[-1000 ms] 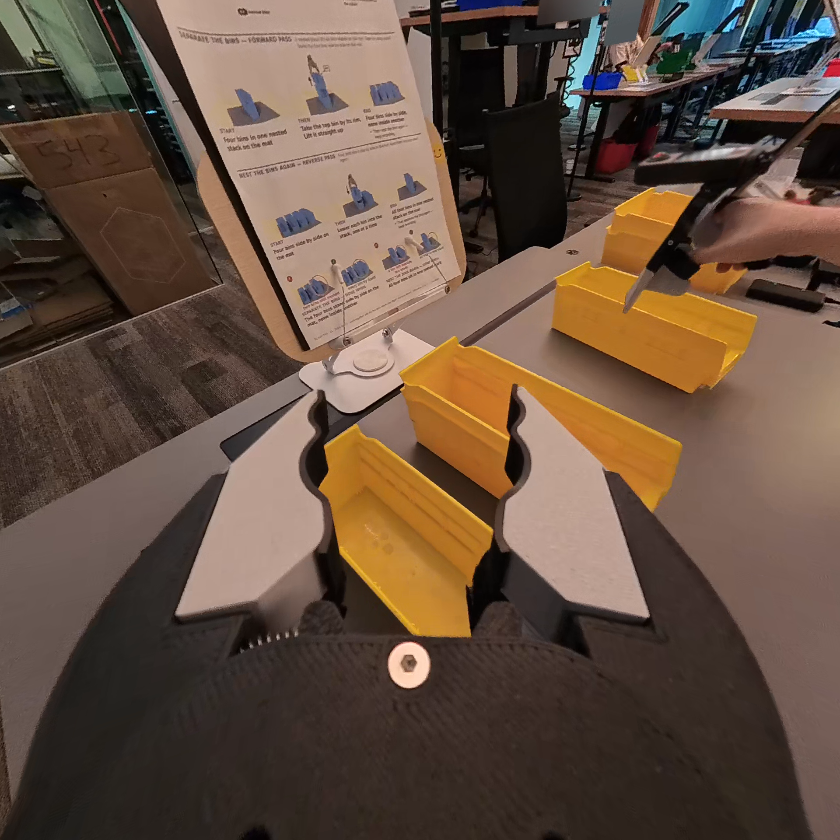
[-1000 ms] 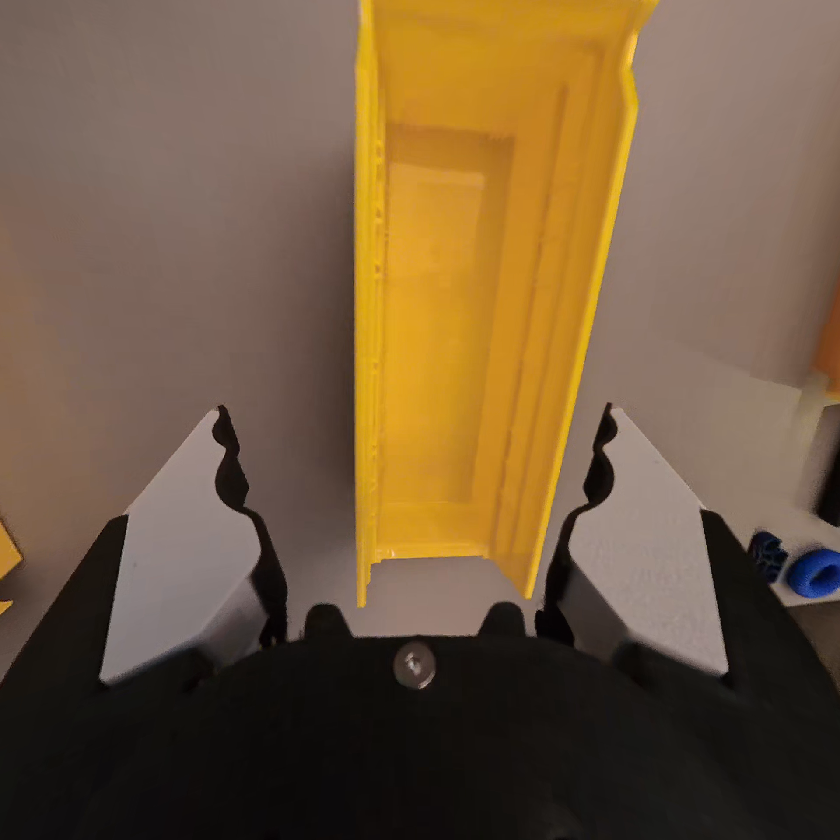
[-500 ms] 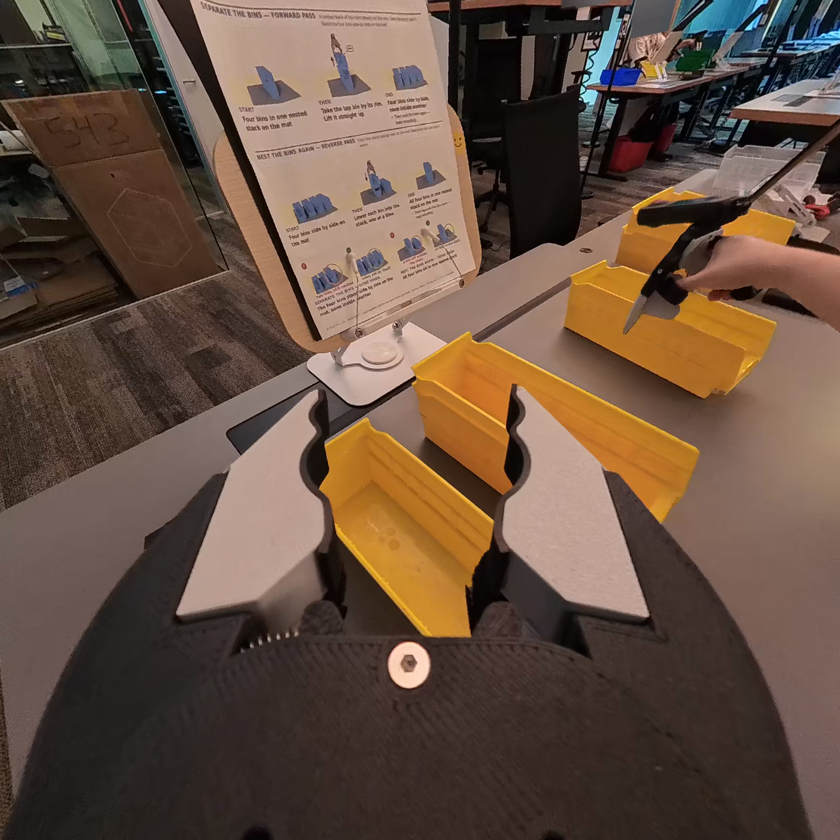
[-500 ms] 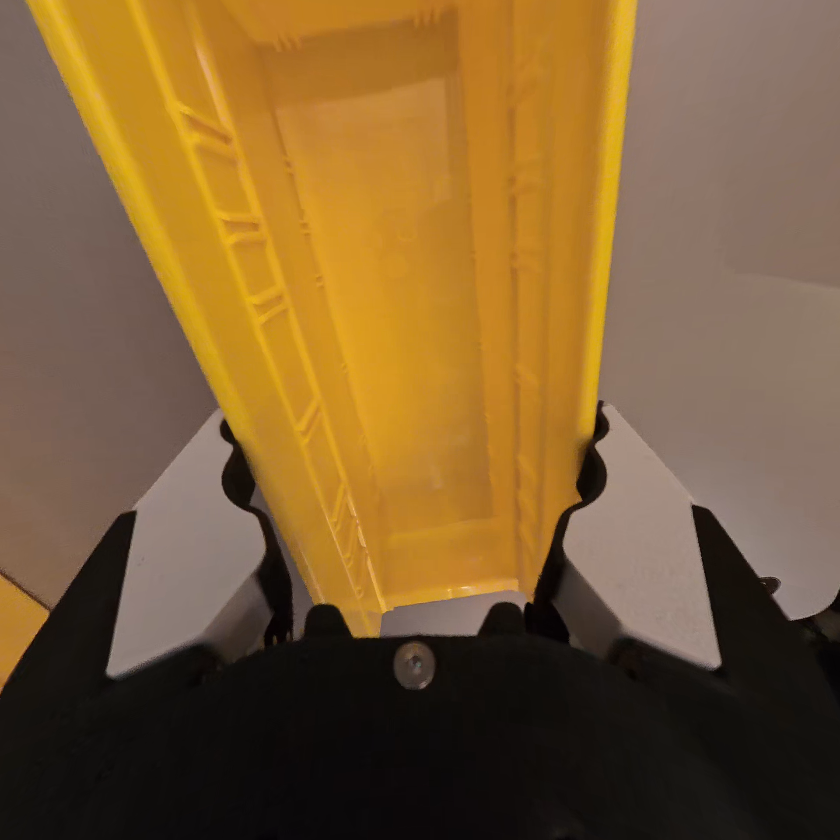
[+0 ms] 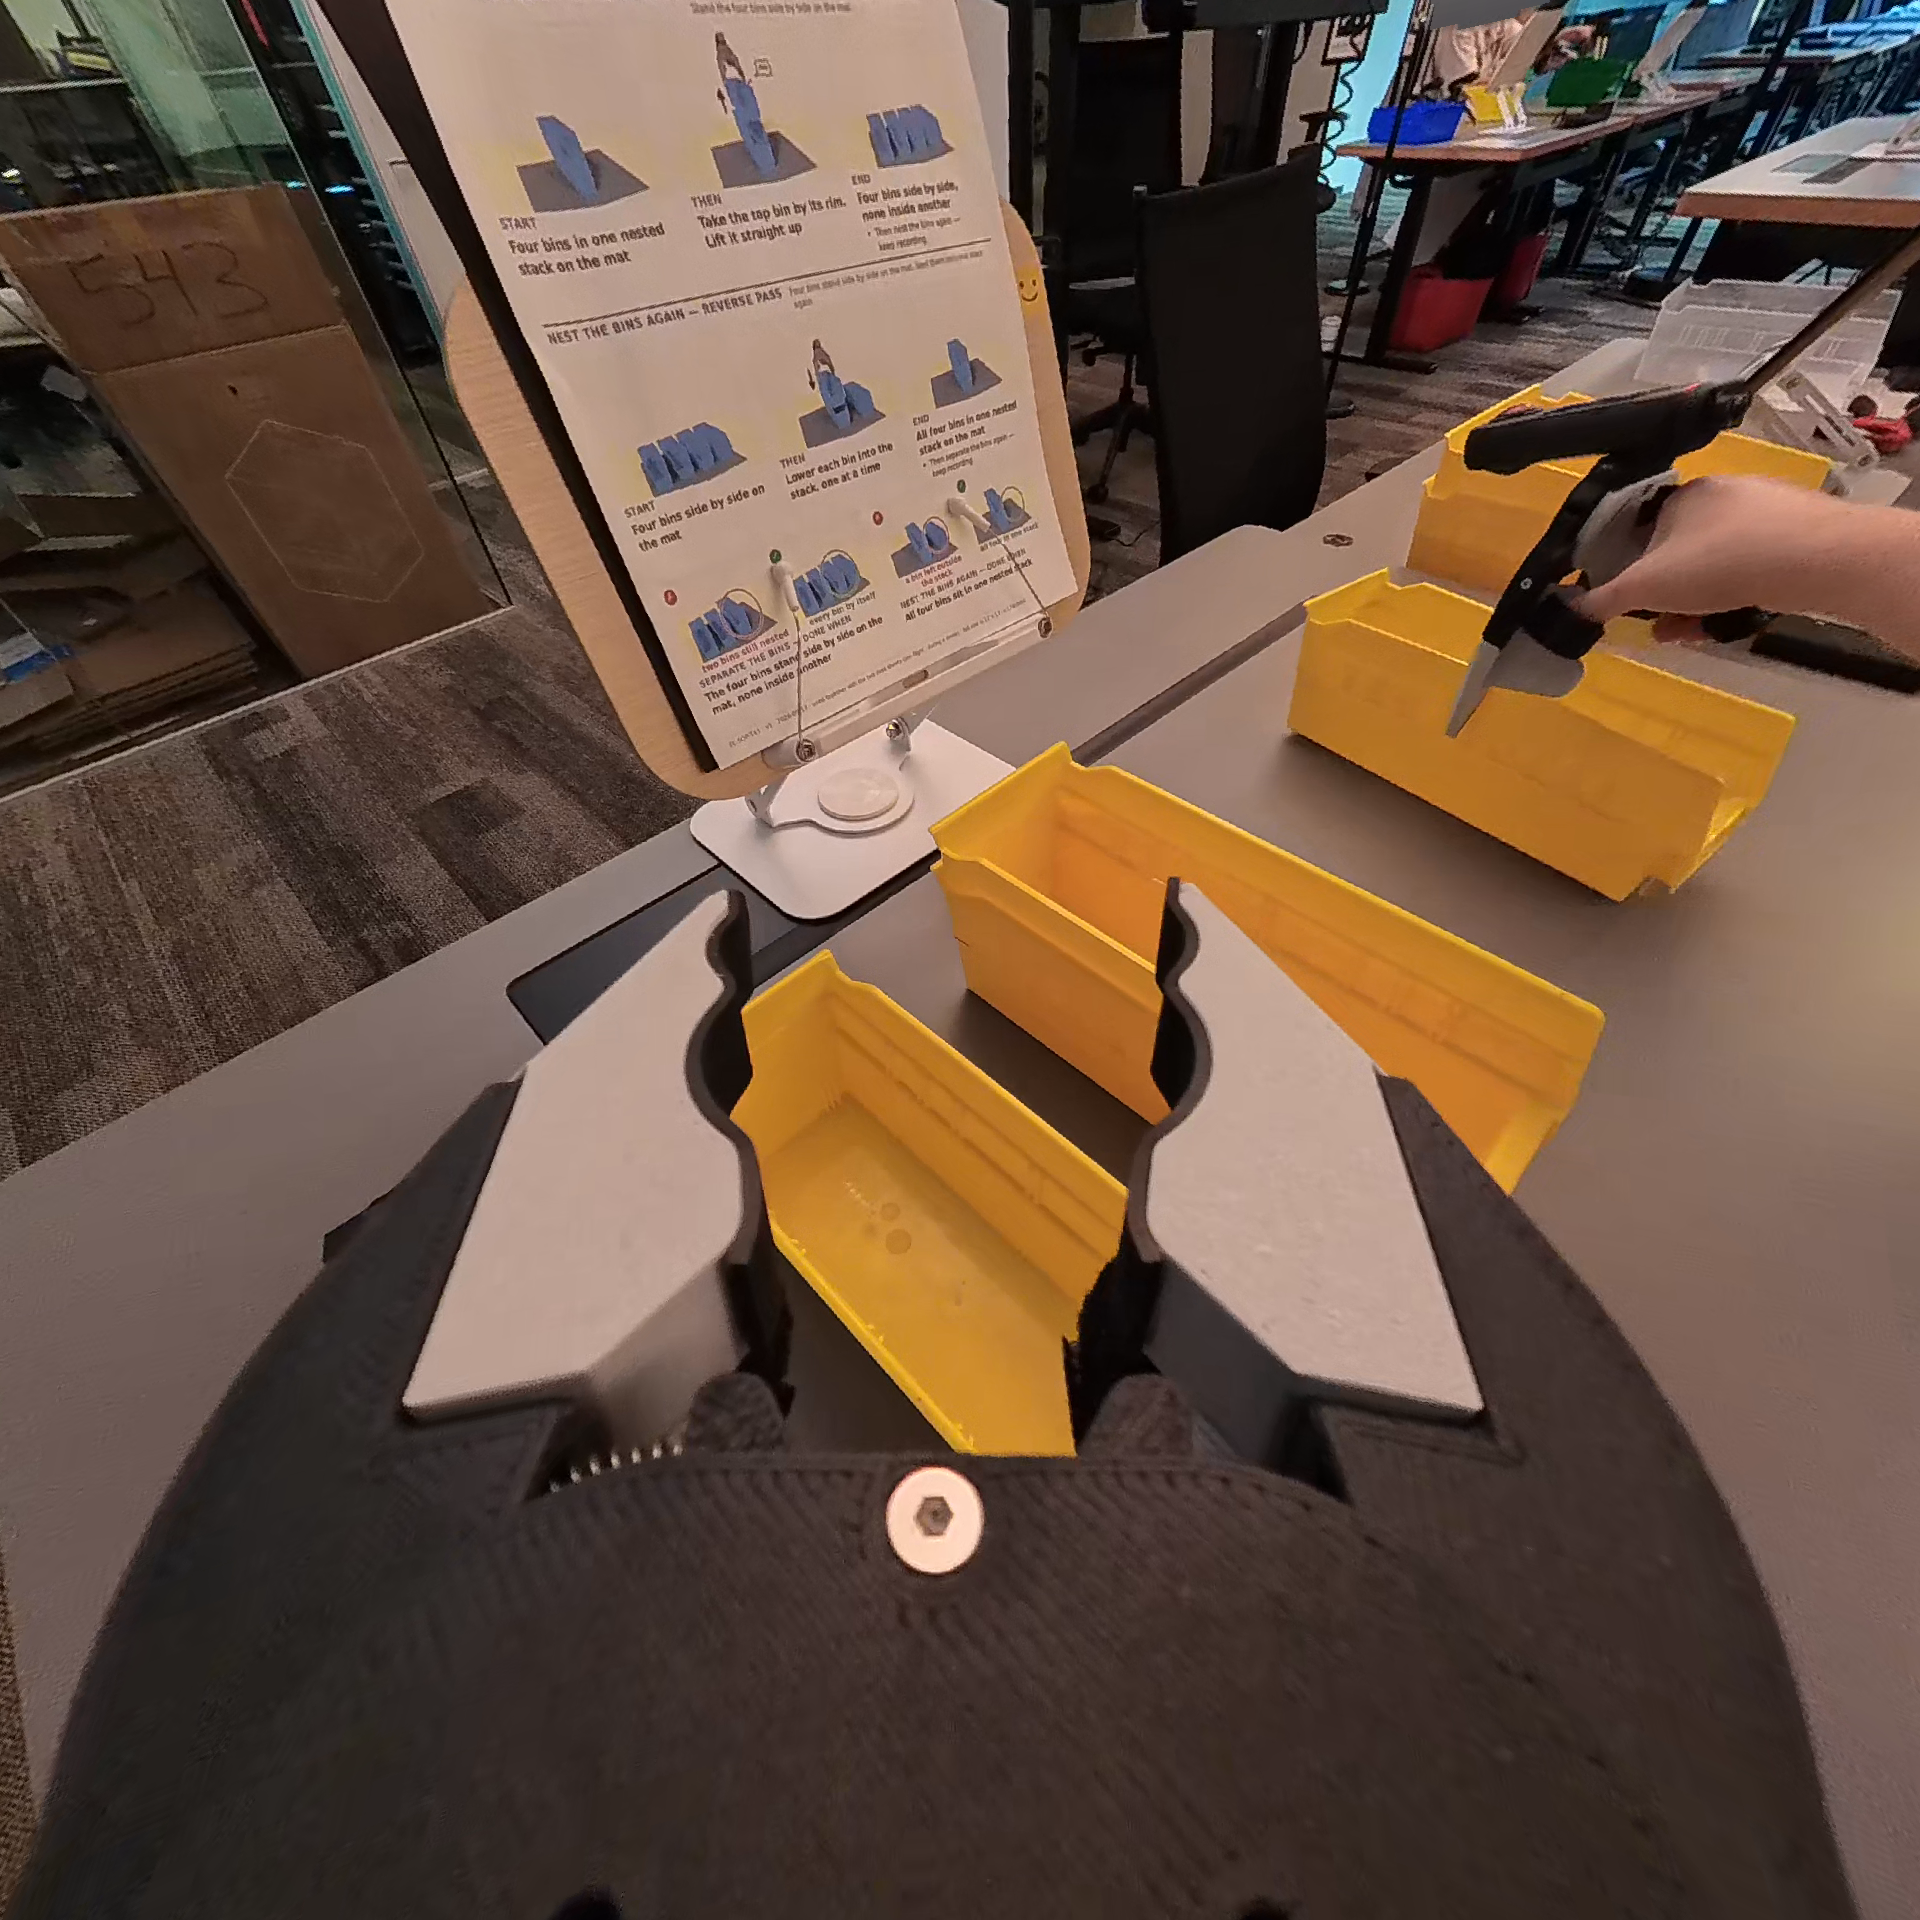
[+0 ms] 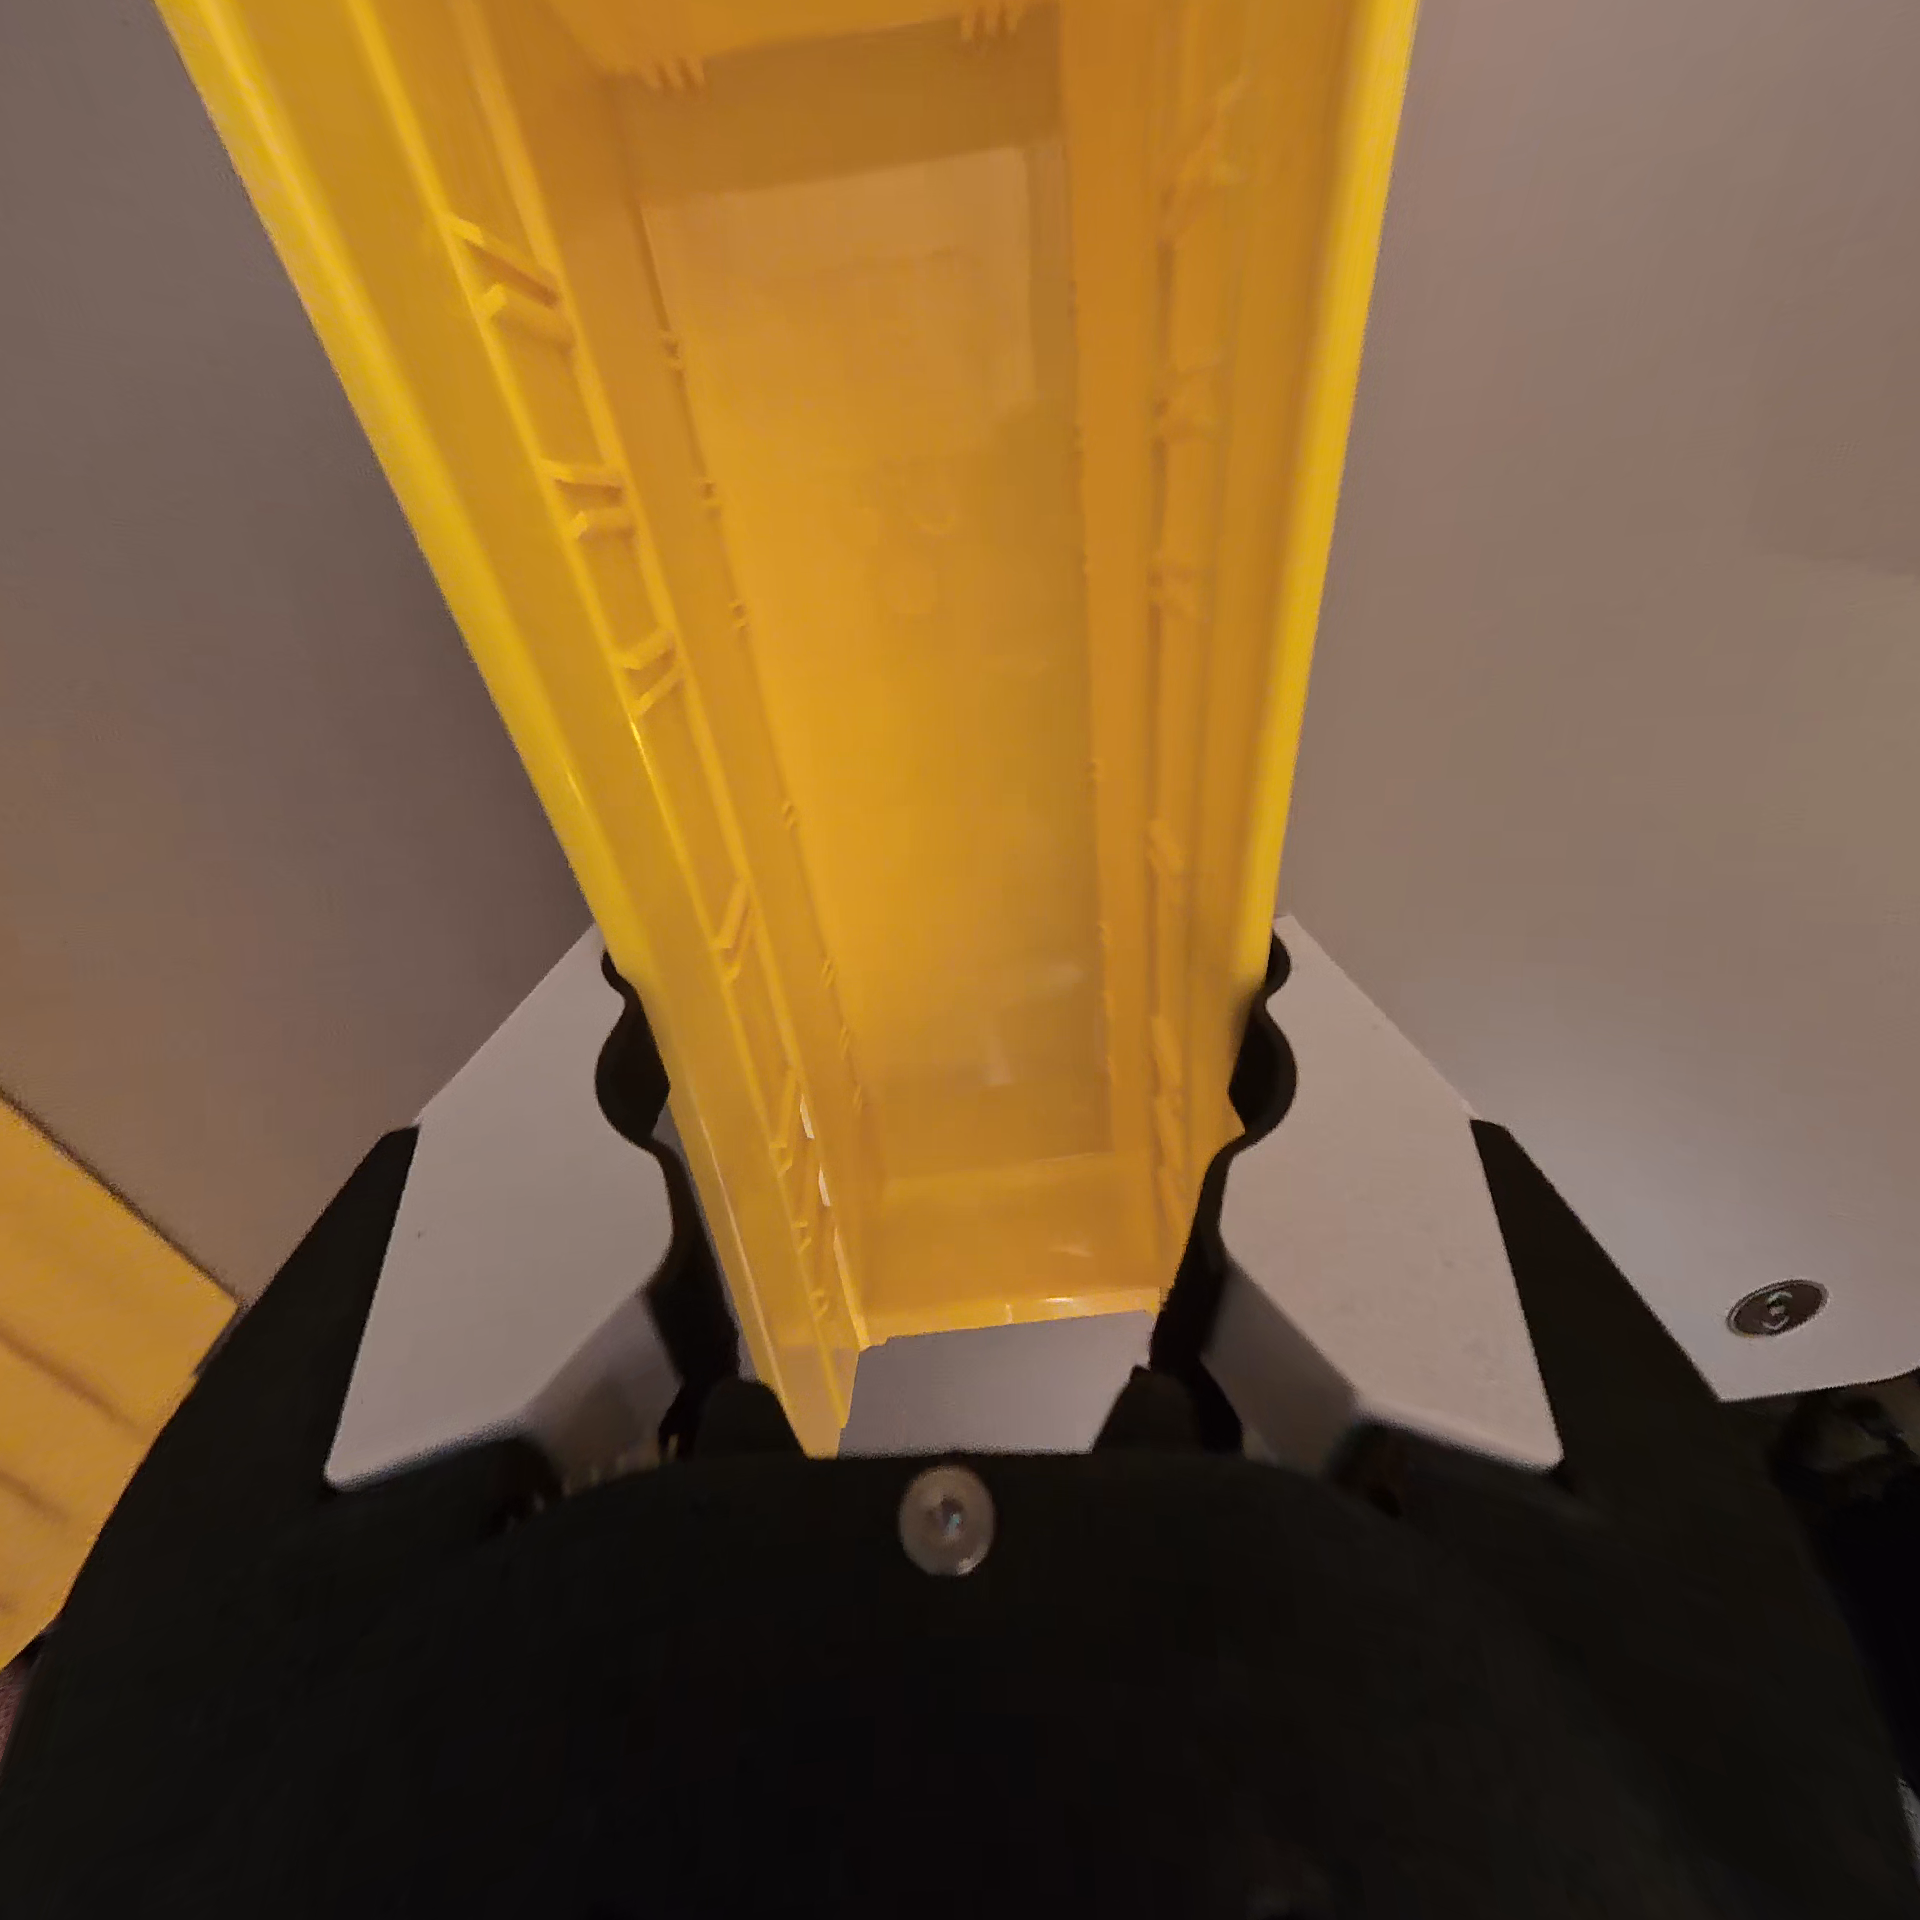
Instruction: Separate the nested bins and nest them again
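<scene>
Left gripper (image 5: 940, 997) fingers clamped on a yellow bin (image 5: 914, 1195) above the grey table (image 5: 1714, 1195), second bin (image 5: 1351, 966) just beside, right gripper (image 6: 945, 1039) fingers pressed on a third bin's (image 6: 935, 623) long rims, fourth bin (image 5: 1496, 509) visible only in left wrist view.

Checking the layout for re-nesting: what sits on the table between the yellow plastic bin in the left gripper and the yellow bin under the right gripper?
Another open yellow bin stands between them, shown in the left wrist view.
</scene>
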